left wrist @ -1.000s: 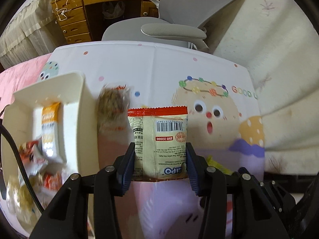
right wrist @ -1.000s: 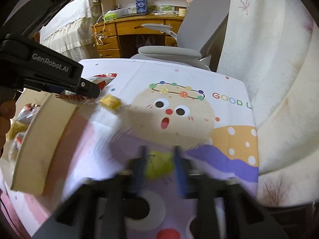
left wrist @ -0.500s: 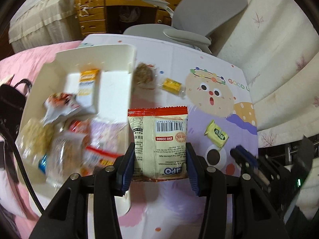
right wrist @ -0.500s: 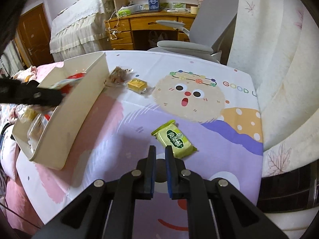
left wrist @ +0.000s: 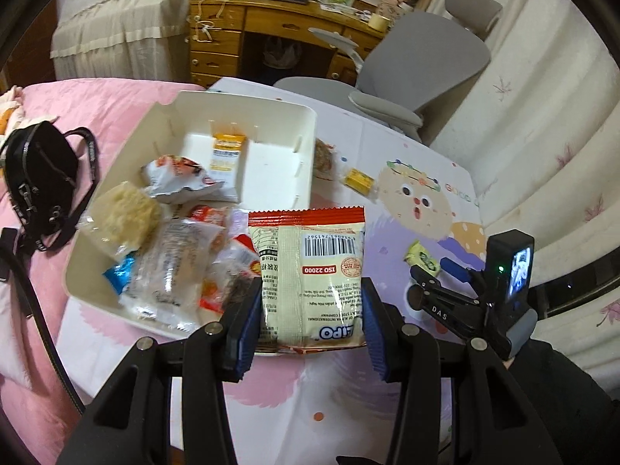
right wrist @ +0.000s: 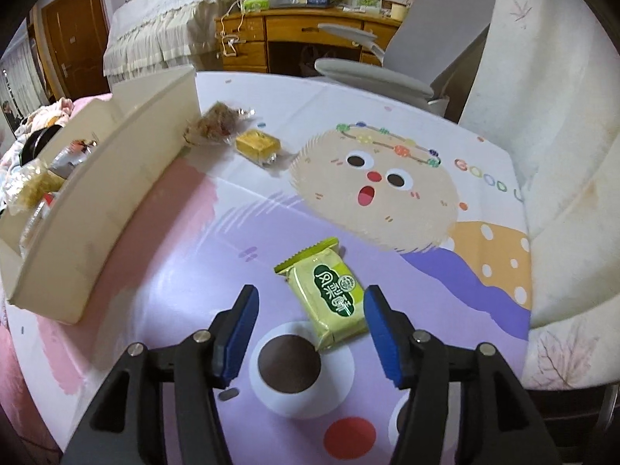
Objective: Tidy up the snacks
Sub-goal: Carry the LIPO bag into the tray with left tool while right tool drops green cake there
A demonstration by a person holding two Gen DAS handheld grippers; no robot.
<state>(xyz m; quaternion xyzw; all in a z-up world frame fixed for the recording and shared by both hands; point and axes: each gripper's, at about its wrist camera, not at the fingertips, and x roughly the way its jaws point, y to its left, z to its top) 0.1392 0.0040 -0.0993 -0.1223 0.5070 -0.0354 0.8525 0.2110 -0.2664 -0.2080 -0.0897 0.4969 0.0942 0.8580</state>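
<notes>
left gripper (left wrist: 308,319): clamped on cream snack packet (left wrist: 310,271), above white bin (left wrist: 306,147)
right gripper (right wrist: 308,327): jaws opening, unloaded; green packet (right wrist: 329,294) at 12 o'clock, nearer right pad

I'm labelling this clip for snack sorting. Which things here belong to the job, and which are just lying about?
Job:
- white bin
- red-topped packet in the left gripper
- green packet
- yellow cake
- brown snack
- right gripper, opening

Lying about:
- black bag
- grey chair
- desk

Both tongs, the left tongs (left wrist: 310,314) and the right tongs (right wrist: 308,333), are black plastic linkages with silver rivets and blue ribbed pads (right wrist: 240,325), the right marked "DAS" beside a black sleeve (left wrist: 562,395).
</notes>
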